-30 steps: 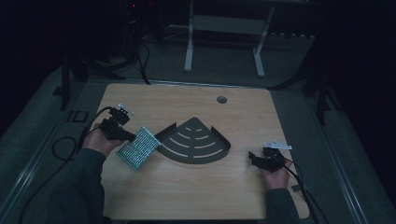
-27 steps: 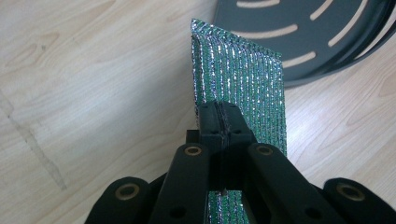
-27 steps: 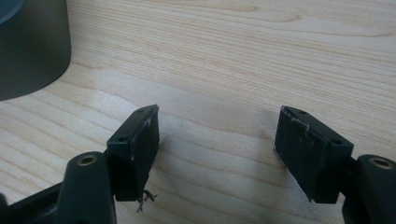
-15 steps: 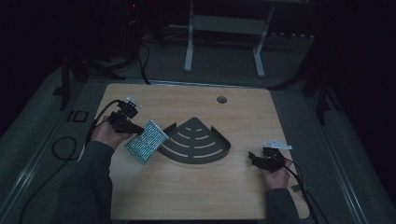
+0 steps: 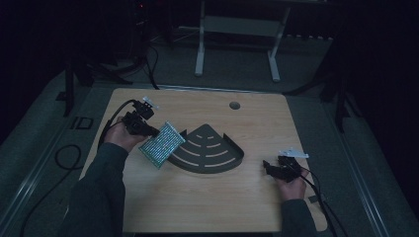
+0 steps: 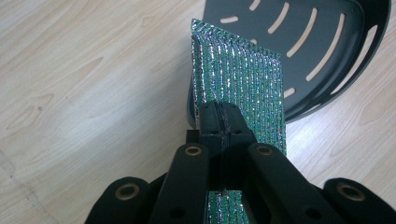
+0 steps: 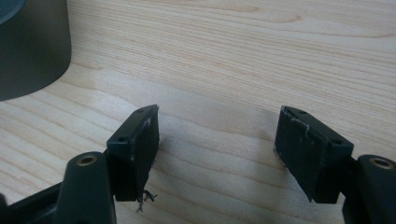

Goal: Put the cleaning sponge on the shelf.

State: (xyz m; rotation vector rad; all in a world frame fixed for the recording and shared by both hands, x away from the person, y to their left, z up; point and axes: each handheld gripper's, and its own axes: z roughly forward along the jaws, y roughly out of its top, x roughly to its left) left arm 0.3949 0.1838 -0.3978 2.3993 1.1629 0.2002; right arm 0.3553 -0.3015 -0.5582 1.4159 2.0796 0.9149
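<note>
Nearest to the person, two dark sleeves come up from the bottom edge of the high view. The right hand [image 5: 292,185] rests on the pale wooden surface [image 5: 207,202] and holds the right tongs [image 5: 267,167]. In the right gripper view these tongs [image 7: 217,140] stand wide apart, with bare wood between the two black pads and nothing held. A dark grey wall rises at the top left corner of that view.

A bit farther in, the left hand [image 5: 121,139] holds the left tongs [image 5: 154,132] up off the surface. These tongs are pinched tight on one edge of a flat, shiny green and silver sponge pad [image 5: 161,144]. In the left gripper view the tongs [image 6: 223,112] squeeze the sponge pad [image 6: 252,79] so that it stands on its edge, tilted.

The far end of the sponge pad reaches over the rim of a dark grey fan-shaped metal tray with slots [image 5: 207,150], which lies in the middle of the surface. I cannot tell if the two touch.

Farther back there is a small round hole [image 5: 234,105] in the surface. Beyond the surface, white metal legs [image 5: 237,44] stand on the dark floor.
</note>
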